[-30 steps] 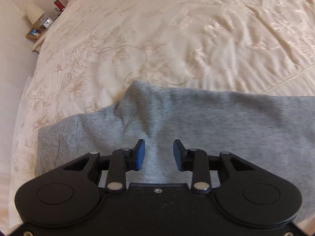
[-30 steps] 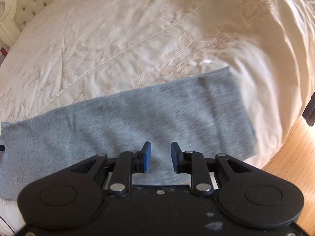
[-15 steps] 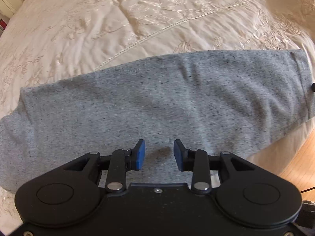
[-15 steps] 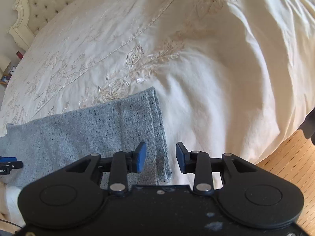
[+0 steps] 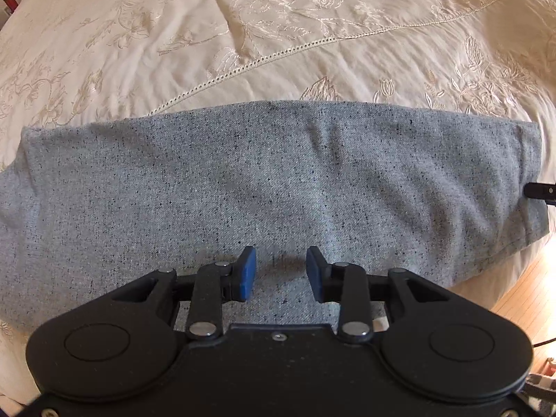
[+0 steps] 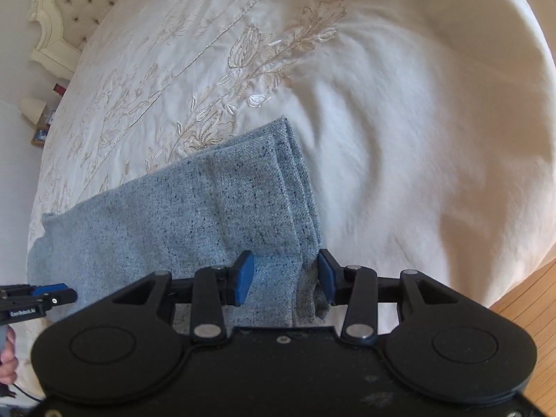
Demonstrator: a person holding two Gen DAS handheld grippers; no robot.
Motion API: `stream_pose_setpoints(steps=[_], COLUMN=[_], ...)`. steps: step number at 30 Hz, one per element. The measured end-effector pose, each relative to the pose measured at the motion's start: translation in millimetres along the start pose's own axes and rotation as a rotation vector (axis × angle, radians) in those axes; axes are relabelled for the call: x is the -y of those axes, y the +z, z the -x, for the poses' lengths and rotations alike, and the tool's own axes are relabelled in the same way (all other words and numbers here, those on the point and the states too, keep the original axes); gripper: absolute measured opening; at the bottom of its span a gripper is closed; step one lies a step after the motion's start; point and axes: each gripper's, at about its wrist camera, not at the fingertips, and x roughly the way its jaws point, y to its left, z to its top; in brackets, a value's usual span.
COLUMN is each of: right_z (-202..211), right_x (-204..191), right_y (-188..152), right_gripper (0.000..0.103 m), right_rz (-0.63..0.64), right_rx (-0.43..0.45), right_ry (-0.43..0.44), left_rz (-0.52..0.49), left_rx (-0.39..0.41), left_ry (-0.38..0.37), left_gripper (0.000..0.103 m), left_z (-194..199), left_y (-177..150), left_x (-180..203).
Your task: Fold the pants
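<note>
The grey speckled pants (image 5: 278, 180) lie flat on the cream embroidered bedspread (image 5: 243, 27), folded lengthwise into one long strip. My left gripper (image 5: 280, 272) is open and empty, just above the strip's near edge at its middle. My right gripper (image 6: 285, 276) is open, its jaws either side of the near corner of the leg hems (image 6: 295, 187). The pants show in the right wrist view (image 6: 156, 229) running off to the left. The left gripper's tip (image 6: 52, 293) shows at that view's left edge. The right gripper's tip (image 5: 542, 191) shows at the left view's right edge.
The bed's edge drops to a wooden floor (image 6: 528, 312) at the lower right. A tufted headboard (image 6: 69, 7) and a nightstand with a lamp (image 6: 33, 109) are at the far left. Bare bedspread (image 6: 399, 139) lies beyond the hems.
Both grippers have swung along the strip: the left from the waist end to its middle, the right from mid-leg to the hem end. Both have come lower. Jaws stayed open.
</note>
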Motion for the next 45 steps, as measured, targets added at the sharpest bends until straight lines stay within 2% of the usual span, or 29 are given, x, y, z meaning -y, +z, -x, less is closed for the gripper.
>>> stream_pose_setpoints(steps=[2,3,6,9,13,16,20,25,28,30,33,35,38,41,45], right_z=[4.2,8.8,23.5,40.7,57.5,65.8,65.8,68.6,69.5,71.9,75.3,79.0,86.9,99.1,111.2], right_x=[1.3,-0.5,-10.4,-20.6,-34.3,-41.4,-50.0,-54.7,-58.5,-63.4,-71.4,-79.6,-98.9,-131.8,-191.5], right_y=[2.0,2.4,-1.4,-4.2,-3.0,-1.4,1.9,4.3,5.3,4.5,4.1,3.5,2.2,-2.6,-11.3], right_gripper=[0.025,0.008,0.008,0.008,0.008,0.008,0.008,0.008,0.008,0.008,0.008,0.008,0.008,0.008,0.008], right_rz=[-0.035,-0.023,0.006,0.006,0.014,0.014,0.022,0.019,0.014,0.029,0.035,0.044,0.053,0.070,0.135], right_rx=[0.011,0.020,0.041,0.071,0.095,0.101,0.093,0.093,0.094,0.097,0.103,0.117,0.143,0.182,0.226], right_ry=[0.002,-0.008,-0.012,-0.007,-0.002,0.003,-0.011,-0.021,-0.026,-0.038,-0.049,-0.062,-0.081,-0.079,-0.048], left_rz=[-0.003,-0.007,-0.015,0.020,0.073,0.058,0.073,0.026,-0.034,-0.044,-0.086,-0.115,-0.068,-0.005,0.086], left_rx=[0.009,0.018,0.060,0.079,0.015,0.011,0.048,0.052,0.041,0.000,-0.019,-0.021,0.016,0.056,0.042], left_ry=[-0.016,-0.020,-0.019,-0.028,-0.028,-0.033,-0.055,-0.106,-0.111,-0.111,-0.099,-0.115,-0.187,-0.211,-0.245], left_gripper=[0.044,0.044,0.044,0.044,0.043,0.043,0.043,0.043,0.043,0.043,0.042,0.041,0.041,0.041,0.041], left_z=[-3.7,-6.0,-15.2,-30.2,-59.7,-56.0,-24.3,1.7,-2.0,-17.1,-34.7,-32.2,-12.9,3.6,5.0], left_y=[7.6,11.9,29.5,51.3,75.4,81.3,66.0,18.2,-0.7,-6.3,-9.3,-3.8,4.2,7.1,3.4], left_x=[4.3,7.2,14.3,13.9,10.4,10.5,2.2,2.9,13.8,16.6,22.6,23.0,1.6,-34.9,-98.5])
